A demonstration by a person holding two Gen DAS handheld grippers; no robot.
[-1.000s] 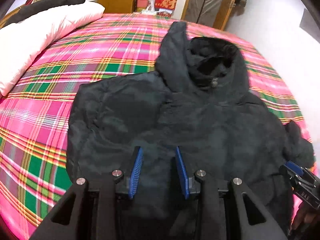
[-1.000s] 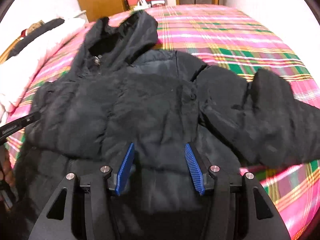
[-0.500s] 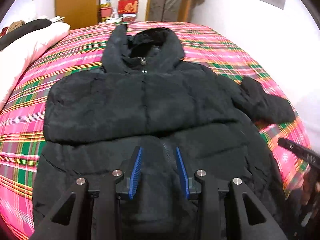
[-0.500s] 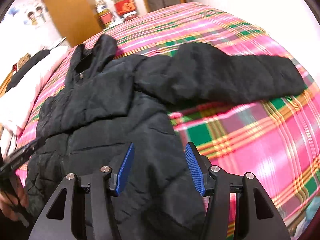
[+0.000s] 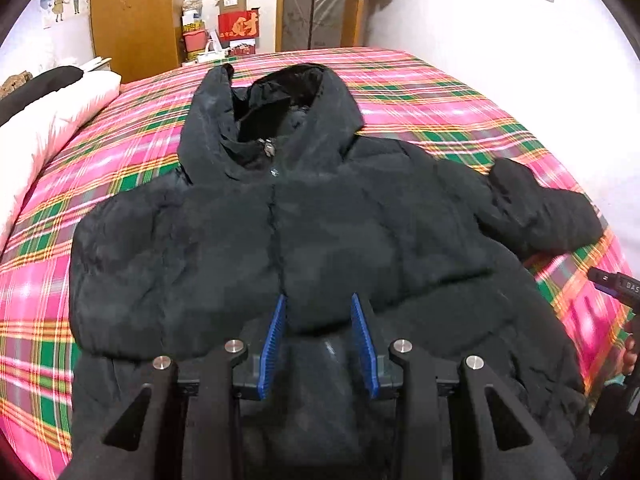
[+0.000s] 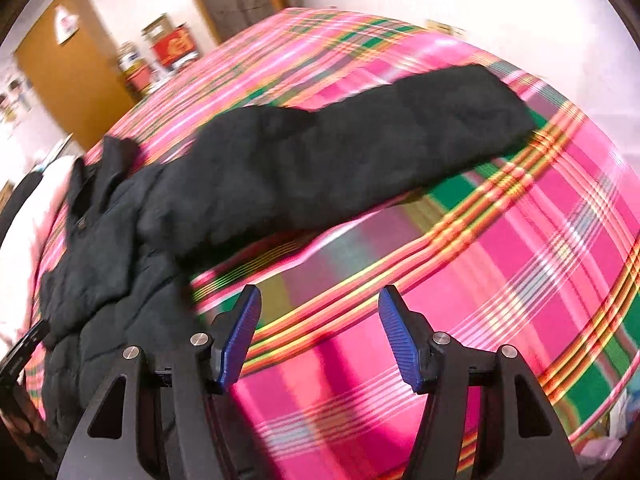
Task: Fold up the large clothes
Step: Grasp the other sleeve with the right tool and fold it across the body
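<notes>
A black hooded puffer jacket [image 5: 328, 232] lies front up on the pink plaid bedspread [image 5: 460, 112], hood toward the far end. One sleeve [image 5: 540, 216] stretches out to the right; a padded fold lies across the chest. My left gripper [image 5: 318, 300] hovers over the jacket's lower front, blue pads apart, nothing pinched. My right gripper [image 6: 320, 292] is over bare bedspread [image 6: 500, 280], just below the outstretched sleeve [image 6: 360, 144]; its jaws are opening with nothing between them. The jacket's body [image 6: 112, 248] lies to its left. The right gripper's tip [image 5: 616, 282] shows at the left wrist view's right edge.
A white pillow [image 5: 52, 120] with a dark item on it lies along the bed's left side. Beyond the bed's far end stand a wooden wardrobe [image 5: 132, 20] and stacked boxes and bags [image 5: 224, 36]. A white wall [image 5: 520, 40] runs close along the right side.
The right gripper has swung off the jacket's body to the bare bedspread by the outstretched sleeve, its jaws wider. The left gripper has shifted and rolled so the jacket sits centred in its view.
</notes>
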